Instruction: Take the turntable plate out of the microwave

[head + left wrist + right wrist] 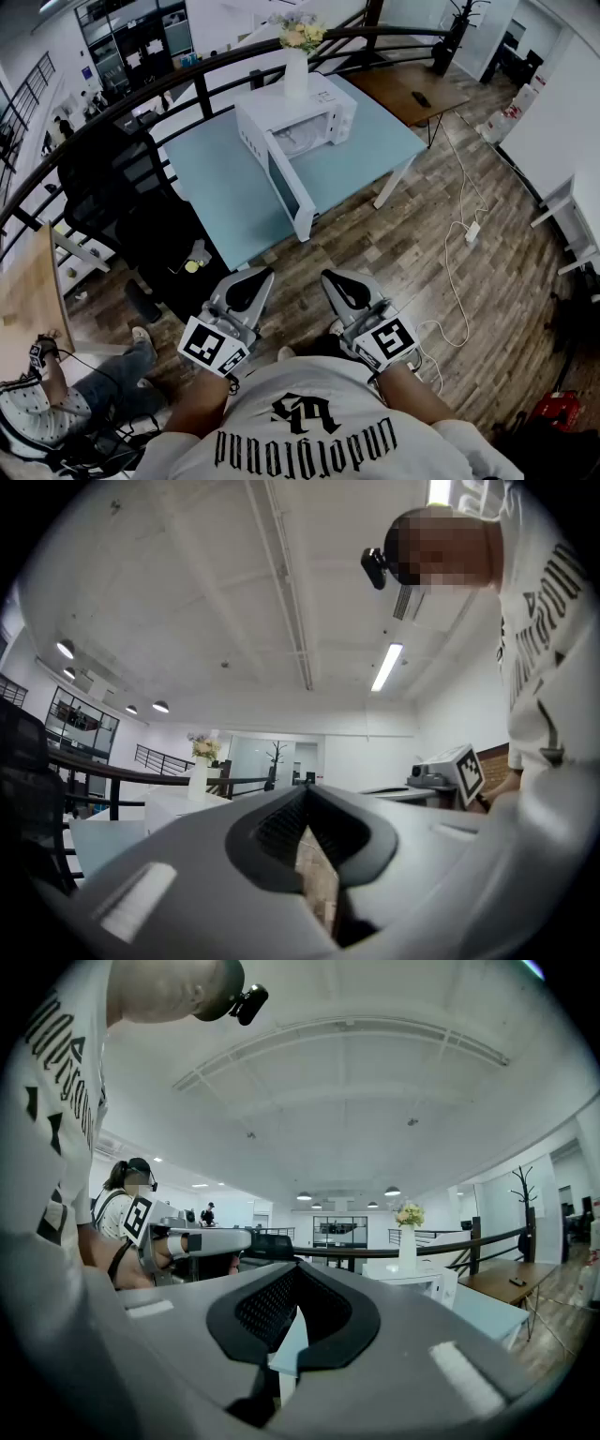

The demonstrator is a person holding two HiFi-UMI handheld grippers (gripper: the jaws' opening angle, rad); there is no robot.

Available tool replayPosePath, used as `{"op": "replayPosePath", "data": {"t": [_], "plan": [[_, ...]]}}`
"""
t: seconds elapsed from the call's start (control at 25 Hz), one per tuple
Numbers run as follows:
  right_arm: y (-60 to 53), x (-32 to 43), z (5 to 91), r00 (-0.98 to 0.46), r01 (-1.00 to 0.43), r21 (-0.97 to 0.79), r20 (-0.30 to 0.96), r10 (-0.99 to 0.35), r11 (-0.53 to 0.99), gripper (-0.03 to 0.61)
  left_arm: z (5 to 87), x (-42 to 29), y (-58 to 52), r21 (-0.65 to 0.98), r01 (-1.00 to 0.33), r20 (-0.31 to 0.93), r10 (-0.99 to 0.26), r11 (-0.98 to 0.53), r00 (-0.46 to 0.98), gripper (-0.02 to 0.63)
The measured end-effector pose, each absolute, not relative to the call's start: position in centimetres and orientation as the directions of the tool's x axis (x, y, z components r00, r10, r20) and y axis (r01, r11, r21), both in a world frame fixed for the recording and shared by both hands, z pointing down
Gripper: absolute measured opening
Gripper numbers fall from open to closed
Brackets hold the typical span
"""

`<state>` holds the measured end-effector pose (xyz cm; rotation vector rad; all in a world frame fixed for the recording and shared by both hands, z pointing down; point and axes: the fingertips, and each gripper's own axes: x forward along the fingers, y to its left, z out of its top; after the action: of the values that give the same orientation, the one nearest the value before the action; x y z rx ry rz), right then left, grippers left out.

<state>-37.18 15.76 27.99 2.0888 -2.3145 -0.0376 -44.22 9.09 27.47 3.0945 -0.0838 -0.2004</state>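
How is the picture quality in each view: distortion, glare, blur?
Head view: wide-angle bending at the edges; microwave sharp. Left gripper view: fisheye, black corners, ceiling lamp glares, left gripper blurred up close. Right gripper view: same fisheye, right gripper soft, vase sharp.

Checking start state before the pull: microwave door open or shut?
Open. In the head view the door of the microwave stands swung out, cavity exposed.

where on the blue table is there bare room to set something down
Two bare patches on the table: a wide one between the open door and the edge by the black chair, and another right of the door, in front of the microwave, out to the right corner. The microwave's top is taken by the vase.
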Motion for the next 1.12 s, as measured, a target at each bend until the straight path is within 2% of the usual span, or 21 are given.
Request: {"op": "replayPosePath", "data": {"t": [0.56, 1.12], "plan": [[13.8, -30.8, 30.9, -0.128, -0.992, -0.031, 0.064, -0.990, 0.126, 0.003, 29.0, -37.9, 7.5, 0.068, -0.064, -0.100, -0.071, -0.996, 0.992, 0.051], [15.8, -16.4, 31.8, -0.145, -0.989, -0.022, 0.098, -0.985, 0.144, 0.003, 30.8, -22.4, 8.4, 0.096, -0.056, -0.074, -0.064, -0.994, 0.995, 0.051]]}}
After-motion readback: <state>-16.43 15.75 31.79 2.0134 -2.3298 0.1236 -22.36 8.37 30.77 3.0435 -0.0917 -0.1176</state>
